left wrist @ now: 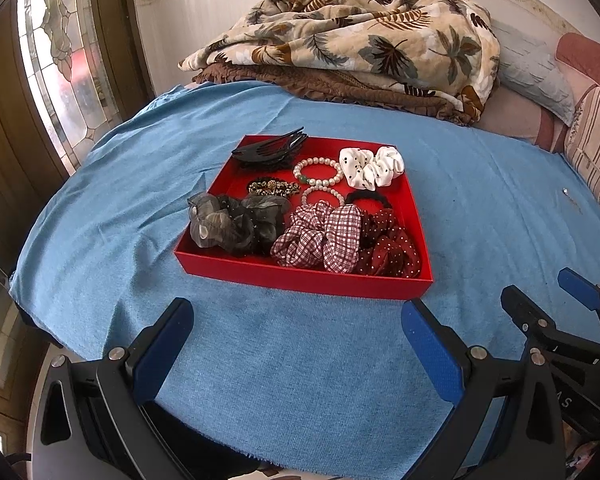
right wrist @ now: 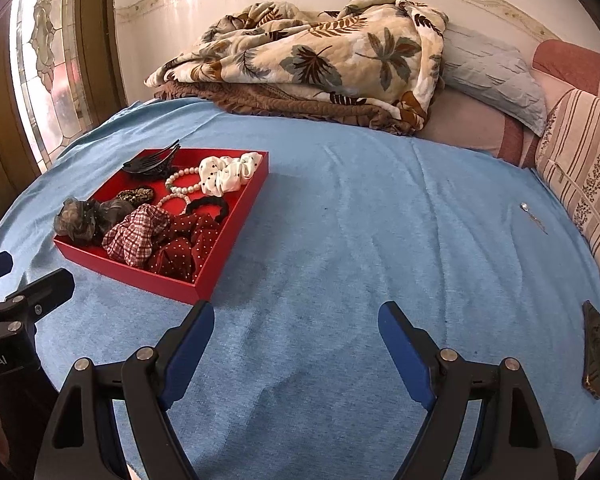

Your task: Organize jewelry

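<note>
A red tray (left wrist: 300, 280) (right wrist: 148, 280) sits on a blue cloth and holds hair pieces and jewellery. Inside lie a grey scrunchie (left wrist: 232, 224), a red-checked scrunchie (left wrist: 324, 240), a dark red dotted scrunchie (left wrist: 392, 248), a white dotted scrunchie (left wrist: 370, 166), two pearl bracelets (left wrist: 320, 172), a black hair tie (left wrist: 370, 198), a leopard clip (left wrist: 274, 187) and a black claw clip (left wrist: 268, 152). My left gripper (left wrist: 296, 312) stands open just in front of the tray, holding nothing. My right gripper (right wrist: 296, 316) is open over bare cloth, to the right of the tray.
The blue cloth (right wrist: 380, 220) covers a bed. A folded leaf-print quilt (right wrist: 300, 56) and pillows (right wrist: 492, 76) lie at the back. A small silver item (right wrist: 534, 218) lies on the cloth at right, and a dark phone-like slab (right wrist: 594, 350) near the right edge. A glass door (left wrist: 56, 60) stands at left.
</note>
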The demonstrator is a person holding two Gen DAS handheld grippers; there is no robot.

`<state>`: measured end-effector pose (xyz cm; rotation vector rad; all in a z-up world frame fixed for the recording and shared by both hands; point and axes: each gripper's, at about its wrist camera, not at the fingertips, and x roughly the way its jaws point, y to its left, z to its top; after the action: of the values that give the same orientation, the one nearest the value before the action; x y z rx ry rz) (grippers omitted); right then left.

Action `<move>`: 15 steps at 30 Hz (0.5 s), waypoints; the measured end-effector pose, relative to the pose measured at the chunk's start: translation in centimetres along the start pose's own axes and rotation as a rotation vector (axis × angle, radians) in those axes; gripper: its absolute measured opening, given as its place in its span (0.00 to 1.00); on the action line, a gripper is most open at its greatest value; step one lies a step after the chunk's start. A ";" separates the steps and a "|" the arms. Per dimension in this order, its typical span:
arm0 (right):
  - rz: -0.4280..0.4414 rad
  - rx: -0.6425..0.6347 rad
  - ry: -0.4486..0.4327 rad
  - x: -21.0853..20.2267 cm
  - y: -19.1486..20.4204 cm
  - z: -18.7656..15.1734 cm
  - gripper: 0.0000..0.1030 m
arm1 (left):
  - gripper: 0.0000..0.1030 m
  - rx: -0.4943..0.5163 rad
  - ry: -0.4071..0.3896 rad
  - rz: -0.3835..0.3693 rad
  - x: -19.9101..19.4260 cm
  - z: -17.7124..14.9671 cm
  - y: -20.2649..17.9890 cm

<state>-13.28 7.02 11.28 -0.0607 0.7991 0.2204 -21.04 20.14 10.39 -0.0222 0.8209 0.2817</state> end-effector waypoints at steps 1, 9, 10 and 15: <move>0.000 0.001 0.001 0.0 0.0 0.0 0.85 | 1.00 0.001 -0.004 0.002 0.0 0.0 -0.1; -0.003 -0.016 -0.018 -0.4 0.3 -0.1 0.85 | 1.00 -0.001 -0.009 0.004 -0.1 0.0 0.1; -0.004 -0.020 -0.021 -0.5 0.4 -0.1 0.86 | 1.00 -0.002 -0.010 0.004 -0.1 0.0 0.1; -0.007 -0.022 -0.025 -0.6 0.6 0.0 0.86 | 1.00 -0.007 -0.012 0.006 -0.1 0.1 0.4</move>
<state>-13.85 7.45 11.74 -0.0810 0.7714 0.2225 -21.11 20.48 10.53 -0.0244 0.8088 0.2895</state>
